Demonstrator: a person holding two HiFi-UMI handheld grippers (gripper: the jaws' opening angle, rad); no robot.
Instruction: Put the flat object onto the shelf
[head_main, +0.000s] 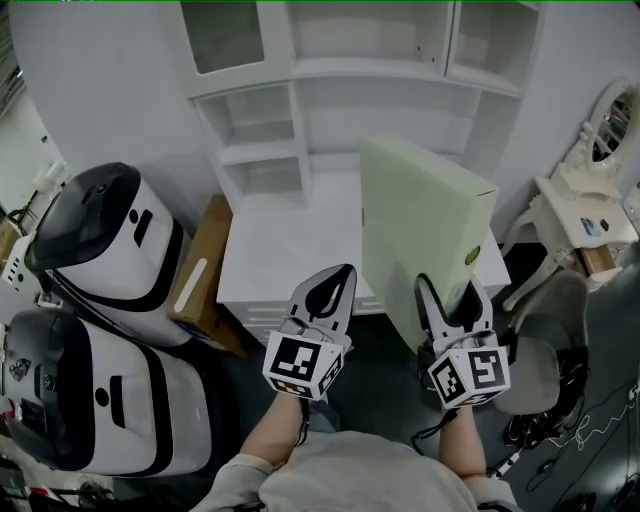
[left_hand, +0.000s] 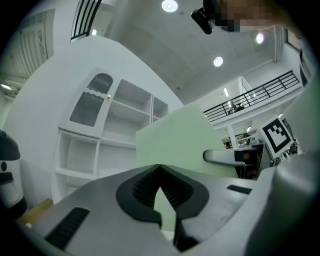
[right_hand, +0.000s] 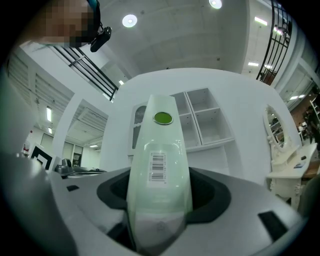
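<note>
Head view shows the right gripper (head_main: 452, 298) clamped on the near edge of the box (head_main: 425, 215), a pale green flat slab standing on edge. Its long axis runs straight ahead of that gripper and rises away from it. The shelf (head_main: 300, 130) lies beyond the box's far end, ahead and slightly left of the gripper, above the desk (head_main: 280, 250). The left gripper (head_main: 338, 285), just left of the box, has its jaws pressed together on nothing. The coming move is likely a forward push.
</note>
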